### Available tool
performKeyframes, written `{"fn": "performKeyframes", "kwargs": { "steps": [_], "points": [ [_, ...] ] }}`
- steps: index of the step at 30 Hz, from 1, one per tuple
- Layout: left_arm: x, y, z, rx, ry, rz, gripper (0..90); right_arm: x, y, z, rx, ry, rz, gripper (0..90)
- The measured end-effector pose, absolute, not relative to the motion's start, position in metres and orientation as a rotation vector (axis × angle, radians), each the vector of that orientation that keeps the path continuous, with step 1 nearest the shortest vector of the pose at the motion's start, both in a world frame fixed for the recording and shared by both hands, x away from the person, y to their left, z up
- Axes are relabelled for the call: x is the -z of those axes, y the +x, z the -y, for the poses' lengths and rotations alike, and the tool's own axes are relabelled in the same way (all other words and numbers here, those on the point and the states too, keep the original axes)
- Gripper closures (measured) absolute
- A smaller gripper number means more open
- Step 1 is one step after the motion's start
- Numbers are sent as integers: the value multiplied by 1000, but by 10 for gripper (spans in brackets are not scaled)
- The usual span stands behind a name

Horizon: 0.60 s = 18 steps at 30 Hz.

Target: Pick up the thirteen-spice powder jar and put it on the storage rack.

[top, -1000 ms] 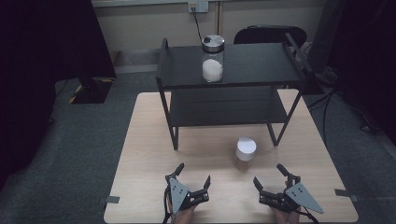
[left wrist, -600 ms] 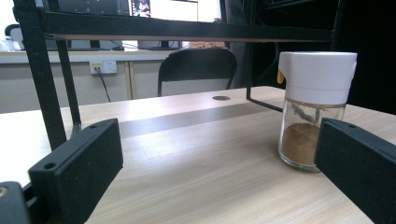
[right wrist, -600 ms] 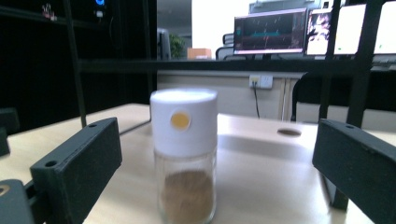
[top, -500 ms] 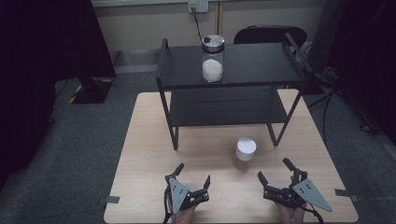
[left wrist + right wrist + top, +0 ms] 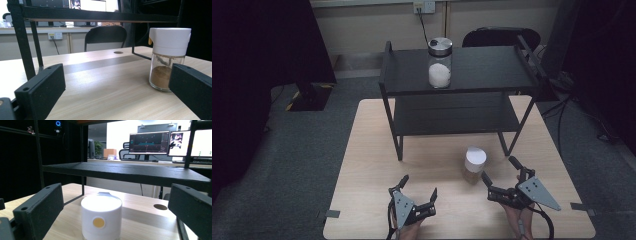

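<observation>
A small glass jar with a white cap and brown powder [image 5: 474, 165] stands on the wooden table [image 5: 372, 150] in front of the black shelf rack [image 5: 462, 90]. My right gripper [image 5: 501, 174] is open just right of the jar, its jaws pointing toward it; in the right gripper view the jar [image 5: 101, 218] stands between and beyond the jaws. My left gripper [image 5: 419, 187] is open near the table's front edge, empty; its view has the jar [image 5: 167, 58] ahead at the right. A taller glass jar with a silver lid and white powder [image 5: 440, 63] stands on the rack's top shelf.
The rack's legs [image 5: 399, 145] stand on the table behind the small jar; its lower shelf [image 5: 457, 115] is bare. A black chair [image 5: 499, 37] stands behind the table. Tape marks [image 5: 332, 214] sit at the table's front corners.
My right gripper has moved forward and turned left toward the small jar. The left gripper has stayed in place.
</observation>
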<state>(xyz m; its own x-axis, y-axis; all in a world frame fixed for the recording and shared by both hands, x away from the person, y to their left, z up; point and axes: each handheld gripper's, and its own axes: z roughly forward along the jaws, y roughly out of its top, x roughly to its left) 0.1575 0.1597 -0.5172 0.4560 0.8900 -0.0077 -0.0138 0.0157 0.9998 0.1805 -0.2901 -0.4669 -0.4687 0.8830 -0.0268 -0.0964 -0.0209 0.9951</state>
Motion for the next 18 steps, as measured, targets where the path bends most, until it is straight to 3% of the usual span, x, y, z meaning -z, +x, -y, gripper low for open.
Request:
{"fn": "performKeyframes", "kwargs": {
  "steps": [18],
  "points": [
    [517, 158, -160, -854, 1376, -848, 3, 461, 217, 262, -1567, 913, -1548, 39]
  ]
}}
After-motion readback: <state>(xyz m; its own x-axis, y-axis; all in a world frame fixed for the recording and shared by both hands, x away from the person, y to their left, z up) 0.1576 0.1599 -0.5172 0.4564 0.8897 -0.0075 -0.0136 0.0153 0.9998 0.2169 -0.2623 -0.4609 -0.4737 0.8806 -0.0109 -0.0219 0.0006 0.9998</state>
